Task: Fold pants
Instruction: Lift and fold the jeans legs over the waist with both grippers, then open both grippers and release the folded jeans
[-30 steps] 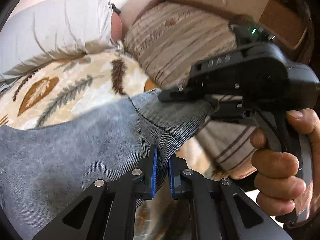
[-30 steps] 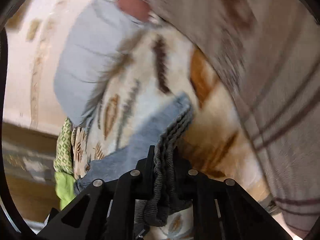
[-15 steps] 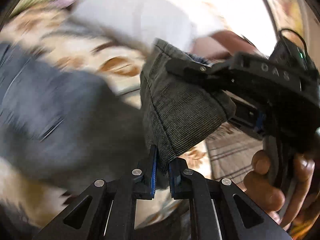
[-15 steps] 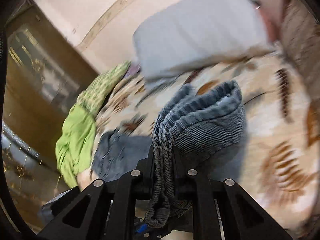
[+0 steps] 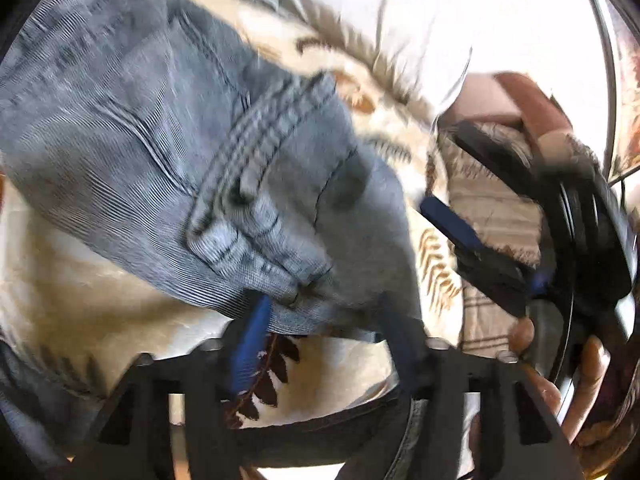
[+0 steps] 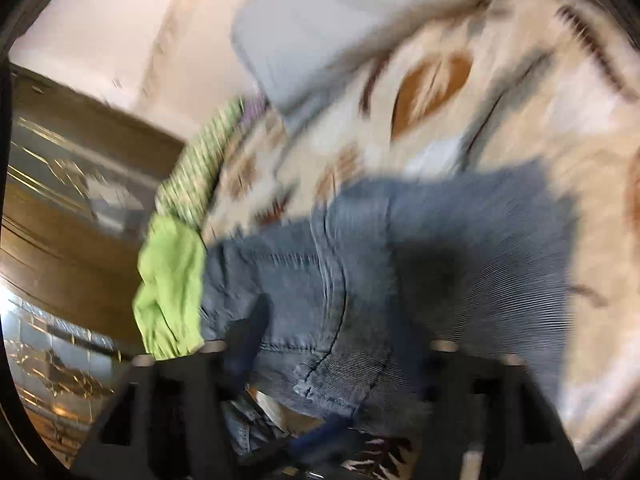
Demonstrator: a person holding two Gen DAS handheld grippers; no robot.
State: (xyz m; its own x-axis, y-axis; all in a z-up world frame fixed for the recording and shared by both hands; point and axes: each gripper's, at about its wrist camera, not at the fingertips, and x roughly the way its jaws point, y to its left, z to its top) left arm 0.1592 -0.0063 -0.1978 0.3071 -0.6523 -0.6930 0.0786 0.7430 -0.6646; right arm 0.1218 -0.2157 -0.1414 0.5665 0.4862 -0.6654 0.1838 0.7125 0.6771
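The grey-blue corduroy pants (image 5: 168, 128) lie folded over on a leaf-patterned bed cover (image 5: 80, 292); they also fill the lower middle of the right wrist view (image 6: 400, 264). My left gripper (image 5: 324, 320) is open, its fingers spread just at the folded hem, holding nothing. My right gripper (image 6: 340, 344) is open above the pants, its fingers wide apart and blurred. The right gripper also shows at the right of the left wrist view (image 5: 520, 232), held in a hand.
A white pillow (image 6: 340, 20) lies at the head of the bed. A green cloth (image 6: 172, 280) hangs at the bed's left edge by a wooden panel (image 6: 80, 200). A striped brown cloth (image 5: 492, 208) lies to the right.
Both grippers have opened and let go of the pant hems. The hem end has been laid over onto the rest of the pants. Both views have swung down toward the bed.
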